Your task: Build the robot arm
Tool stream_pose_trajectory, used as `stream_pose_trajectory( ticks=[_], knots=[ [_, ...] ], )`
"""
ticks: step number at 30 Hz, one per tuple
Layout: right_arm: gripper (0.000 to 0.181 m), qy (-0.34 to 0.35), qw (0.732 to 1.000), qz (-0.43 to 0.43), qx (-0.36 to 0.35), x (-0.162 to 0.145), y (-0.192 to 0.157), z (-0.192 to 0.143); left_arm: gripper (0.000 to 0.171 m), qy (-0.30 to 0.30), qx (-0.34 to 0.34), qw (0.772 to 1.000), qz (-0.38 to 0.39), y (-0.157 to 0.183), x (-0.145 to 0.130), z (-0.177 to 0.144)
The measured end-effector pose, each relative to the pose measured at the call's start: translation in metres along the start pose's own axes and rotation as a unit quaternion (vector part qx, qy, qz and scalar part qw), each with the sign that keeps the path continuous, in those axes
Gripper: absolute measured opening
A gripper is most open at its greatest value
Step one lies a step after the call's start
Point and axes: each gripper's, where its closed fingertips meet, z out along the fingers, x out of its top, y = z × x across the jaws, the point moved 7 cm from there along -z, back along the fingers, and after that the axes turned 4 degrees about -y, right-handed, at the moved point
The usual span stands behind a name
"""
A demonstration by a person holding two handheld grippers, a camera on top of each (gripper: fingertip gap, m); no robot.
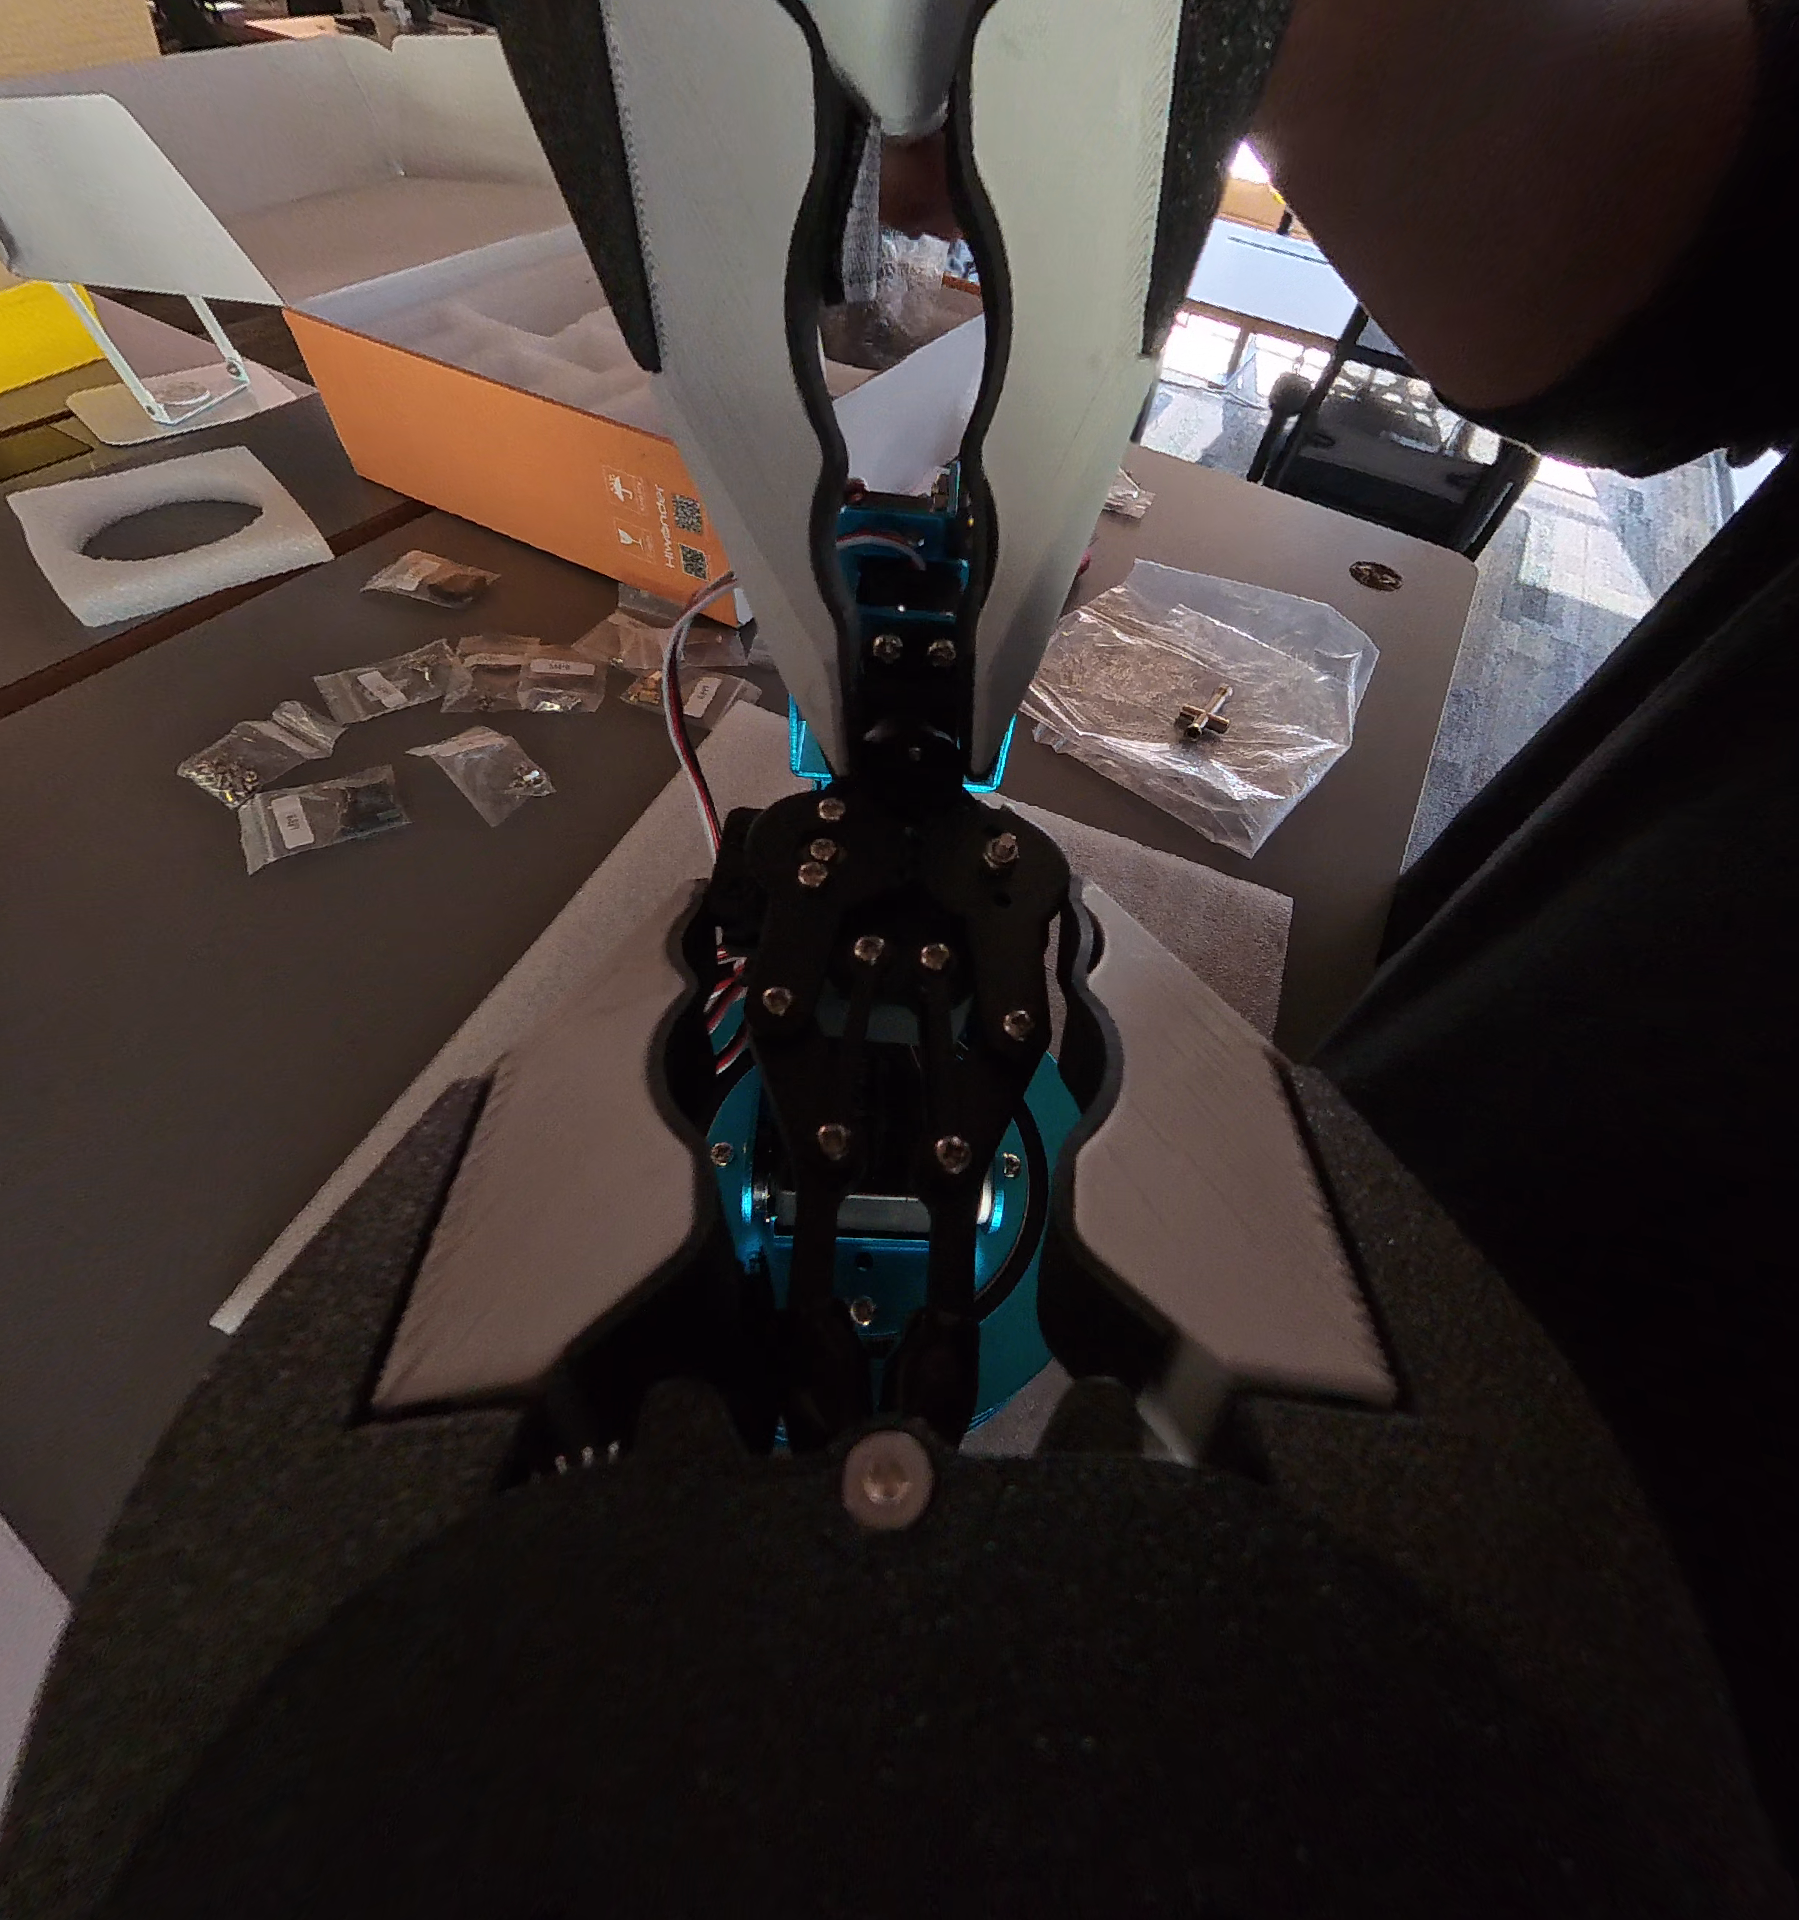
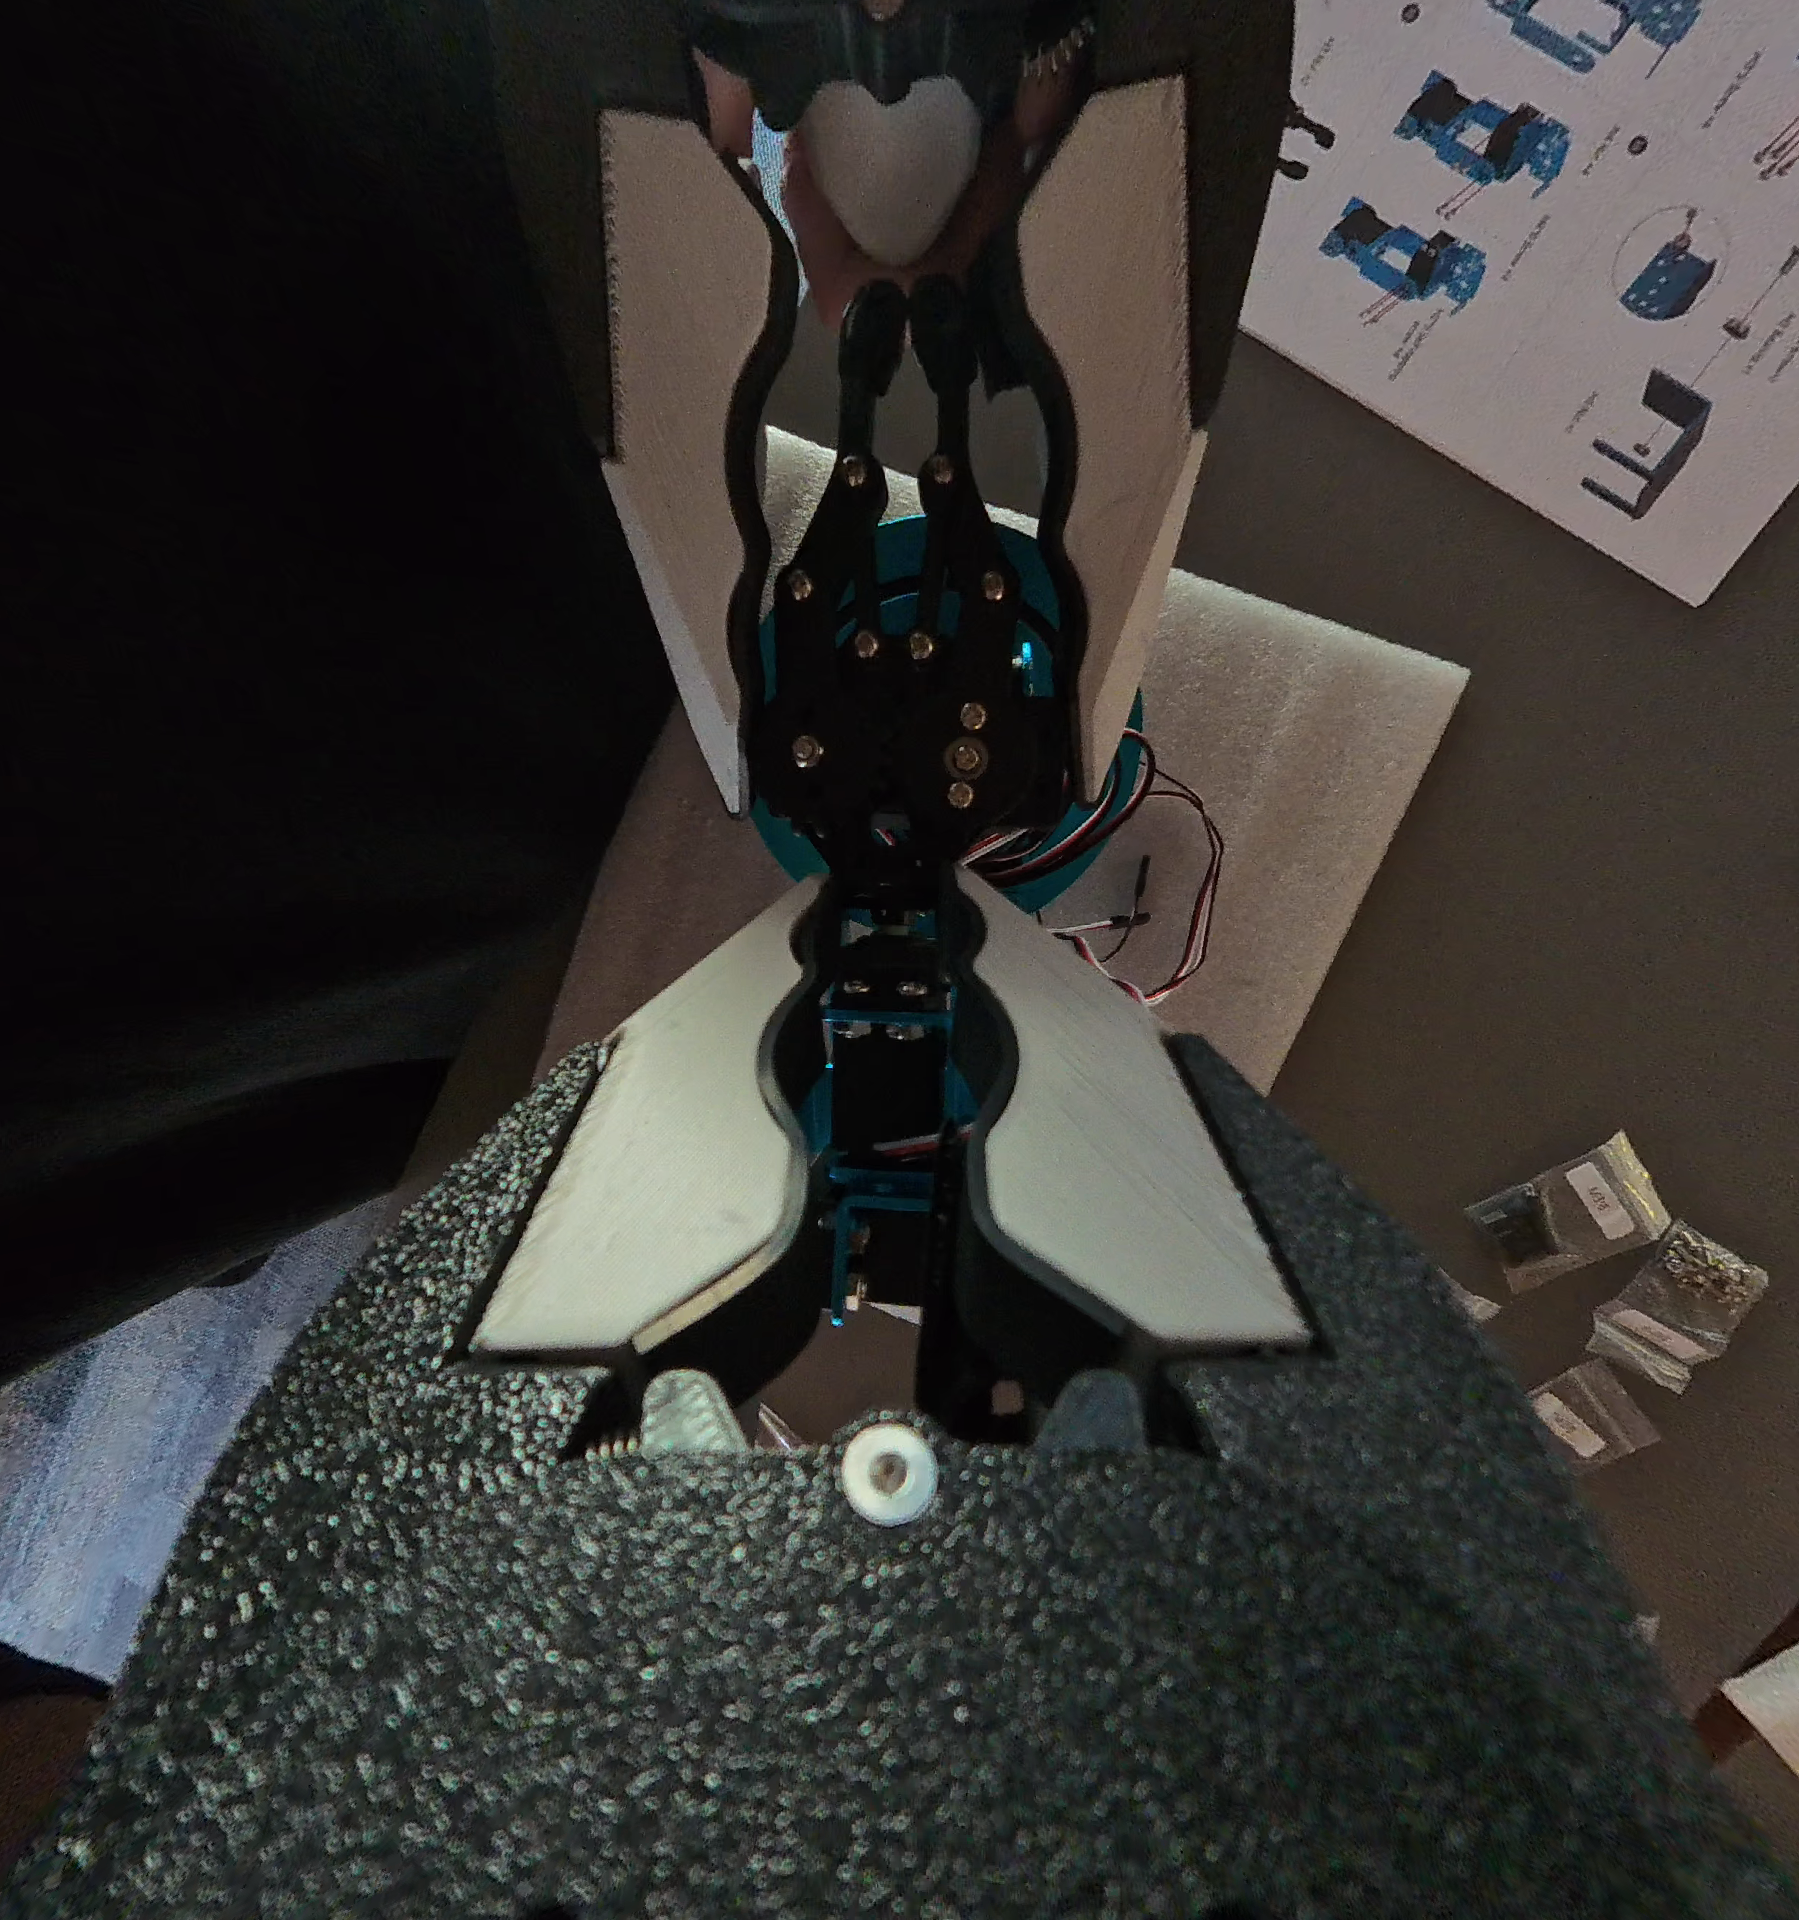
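A small robot arm of blue brackets and black parts stands on a round blue base point(image 1: 1030, 1174) on a white foam pad point(image 2: 1321, 748). My left gripper point(image 1: 890, 894) is shut on its black claw point(image 1: 900, 966), one pad on each side of the claw plate. My right gripper point(image 2: 884, 894) faces it and is shut on the black servo in the blue bracket point(image 2: 879, 1091) just behind the claw. The right gripper also shows from above in the left wrist view point(image 1: 910, 764), and the left gripper shows in the right wrist view point(image 2: 910, 805). Red, white and black servo wires point(image 2: 1175, 914) trail from the base.
An open orange box point(image 1: 490, 436), a foam piece with an oval hole point(image 1: 64, 551) and several small parts bags point(image 1: 375, 748) lie left. A clear bag with a cross wrench point(image 1: 1201, 712) lies right. A printed sheet point(image 2: 1601, 260) and more bags point(image 2: 1601, 1247) lie nearby. A person in dark clothing point(image 1: 1653, 1039) is close. My two grippers' fingertips are within a few centimetres of each other.
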Motion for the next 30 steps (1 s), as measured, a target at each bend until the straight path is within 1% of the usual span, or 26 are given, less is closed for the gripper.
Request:
stream_pose_trajectory(
  ticks=[3,9,12,14,18,19,21,23,24,26,27,29,30],
  knots=[
    [0.018,0.012,1.000,0.017,0.012,-0.001,0.001,0.000,0.065,0.002,-0.003,1.000,-0.003,0.000,-0.001,0.000],
    [0.019,0.039,0.999,0.015,-0.008,-0.001,-0.001,0.000,0.065,0.002,-0.009,1.000,-0.016,-0.002,-0.002,-0.002],
    [0.026,0.056,0.998,0.024,-0.011,-0.004,-0.003,0.002,0.065,0.002,-0.005,1.000,-0.013,-0.001,-0.002,-0.003],
    [0.034,0.063,0.997,0.027,-0.024,-0.005,-0.005,0.002,0.066,-0.001,-0.005,1.000,-0.012,-0.002,-0.002,-0.003],
    [0.035,0.074,0.994,0.043,-0.061,-0.011,-0.008,-0.007,0.066,-0.003,-0.011,1.000,-0.019,-0.003,-0.002,-0.002],
    [0.034,0.086,0.993,0.049,-0.071,-0.013,-0.010,-0.011,0.066,-0.002,-0.013,1.000,-0.022,-0.003,-0.002,-0.002],
    [0.033,0.131,0.984,0.065,-0.103,-0.016,-0.013,-0.026,0.067,0.000,-0.020,0.999,-0.029,-0.003,-0.003,-0.002],
    [0.036,0.183,0.969,0.088,-0.141,-0.027,-0.016,-0.041,0.071,0.004,-0.022,0.999,-0.041,-0.004,-0.005,-0.001],
    [0.041,0.195,0.962,0.105,-0.161,-0.036,-0.018,-0.045,0.074,0.003,-0.019,0.999,-0.046,-0.004,-0.007,-0.001],
    [0.058,0.192,0.951,0.150,-0.190,-0.060,-0.021,-0.043,0.077,-0.004,-0.010,0.998,-0.054,-0.006,-0.014,-0.003],
    [0.065,0.194,0.946,0.172,-0.197,-0.072,-0.022,-0.040,0.078,-0.003,-0.008,0.998,-0.058,-0.007,-0.017,-0.004],
    [0.067,0.214,0.934,0.215,-0.189,-0.089,-0.025,-0.031,0.077,0.008,-0.014,0.997,-0.070,-0.007,-0.021,-0.008],
    [0.067,0.242,0.926,0.232,-0.174,-0.092,-0.028,-0.029,0.078,0.014,-0.019,0.997,-0.077,-0.006,-0.023,-0.010]
  ],
)
